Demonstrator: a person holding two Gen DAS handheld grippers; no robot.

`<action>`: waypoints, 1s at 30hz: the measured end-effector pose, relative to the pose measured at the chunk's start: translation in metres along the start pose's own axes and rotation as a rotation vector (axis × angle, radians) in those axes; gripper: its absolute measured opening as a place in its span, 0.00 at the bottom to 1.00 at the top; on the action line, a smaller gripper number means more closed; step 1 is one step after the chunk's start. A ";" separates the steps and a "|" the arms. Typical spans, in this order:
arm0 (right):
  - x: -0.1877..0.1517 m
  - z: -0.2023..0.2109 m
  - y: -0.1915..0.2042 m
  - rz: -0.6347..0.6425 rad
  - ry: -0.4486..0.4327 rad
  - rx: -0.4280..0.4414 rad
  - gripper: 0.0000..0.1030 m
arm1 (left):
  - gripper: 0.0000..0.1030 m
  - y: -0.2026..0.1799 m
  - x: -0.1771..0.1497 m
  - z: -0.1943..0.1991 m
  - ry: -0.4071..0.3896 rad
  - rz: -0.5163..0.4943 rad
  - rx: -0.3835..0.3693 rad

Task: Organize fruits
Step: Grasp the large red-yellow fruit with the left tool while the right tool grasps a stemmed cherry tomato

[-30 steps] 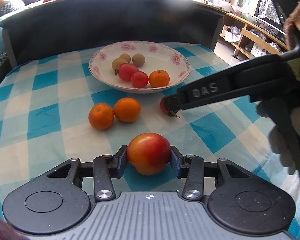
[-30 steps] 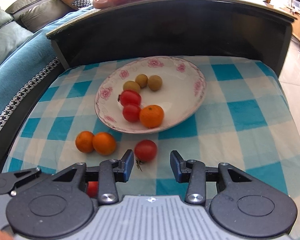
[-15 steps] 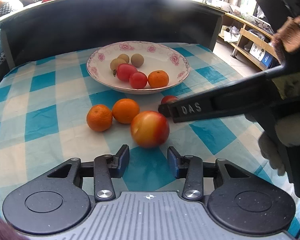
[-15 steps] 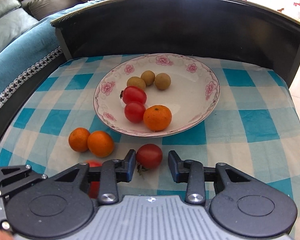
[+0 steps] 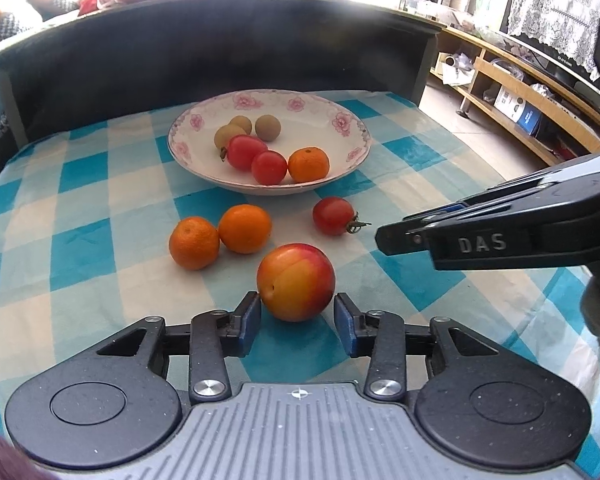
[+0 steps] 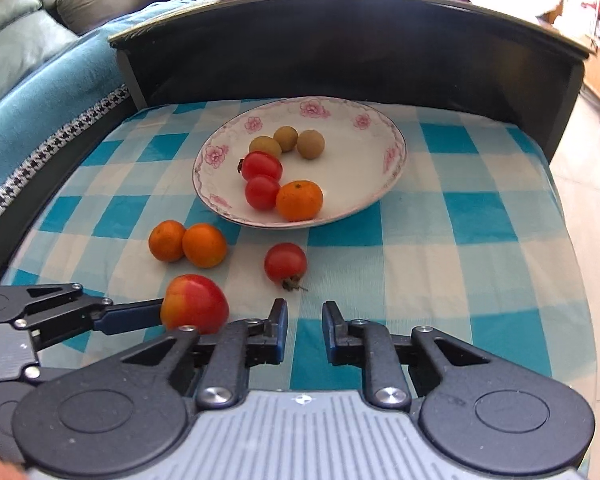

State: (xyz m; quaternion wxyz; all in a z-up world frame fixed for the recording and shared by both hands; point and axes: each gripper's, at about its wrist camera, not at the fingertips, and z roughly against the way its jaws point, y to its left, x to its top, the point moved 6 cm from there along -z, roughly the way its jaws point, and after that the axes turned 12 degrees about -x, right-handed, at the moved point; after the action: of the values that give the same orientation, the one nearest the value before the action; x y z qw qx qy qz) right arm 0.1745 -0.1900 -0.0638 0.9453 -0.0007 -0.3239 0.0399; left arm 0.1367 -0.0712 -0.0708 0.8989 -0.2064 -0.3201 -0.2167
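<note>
A red-yellow peach rests on the blue checked cloth, right at the tips of my left gripper. Those jaws are opening slightly and stand beside the peach's near flanks without clamping it. A loose red tomato with a stem lies just ahead of my right gripper, whose jaws are shut with nothing between them. Two oranges sit side by side left of the tomato. The flowered plate behind holds two tomatoes, an orange and three small brown fruits.
A dark curved board walls the far side of the cloth, with more fruit piled behind it. Wooden shelves stand to the right and a teal sofa to the left. The cloth's right edge drops to the floor.
The peach left the left pads, rolled ahead, and now sits at their tips again. The right gripper drew back from the tomato and narrowed; the tomato stayed on the cloth.
</note>
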 end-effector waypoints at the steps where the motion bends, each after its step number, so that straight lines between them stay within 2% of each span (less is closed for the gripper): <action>1: -0.001 0.001 -0.001 0.003 -0.004 0.002 0.22 | 0.50 0.000 0.002 -0.002 -0.004 0.003 0.004; 6: 0.000 0.004 -0.005 -0.021 -0.012 0.021 0.22 | 0.56 0.003 0.009 -0.011 -0.018 0.011 0.014; 13: 0.003 -0.003 -0.008 -0.044 -0.008 0.020 0.27 | 0.50 -0.001 0.003 -0.012 -0.012 -0.031 0.032; 17: 0.009 -0.009 -0.003 -0.043 -0.016 0.029 0.36 | 0.50 0.005 0.002 -0.005 -0.005 0.018 0.009; 24: 0.019 -0.018 0.013 -0.009 -0.042 0.041 0.38 | 0.50 0.012 -0.009 0.013 0.025 0.078 0.003; 30: 0.015 -0.030 0.023 0.059 -0.056 -0.005 0.36 | 0.51 0.009 -0.013 0.013 0.014 0.040 0.029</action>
State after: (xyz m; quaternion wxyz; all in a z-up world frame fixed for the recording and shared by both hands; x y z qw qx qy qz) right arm 0.2029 -0.1655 -0.0792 0.9342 -0.0113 -0.3501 0.0672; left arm 0.1255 -0.0542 -0.0726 0.9081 -0.1981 -0.3128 -0.1953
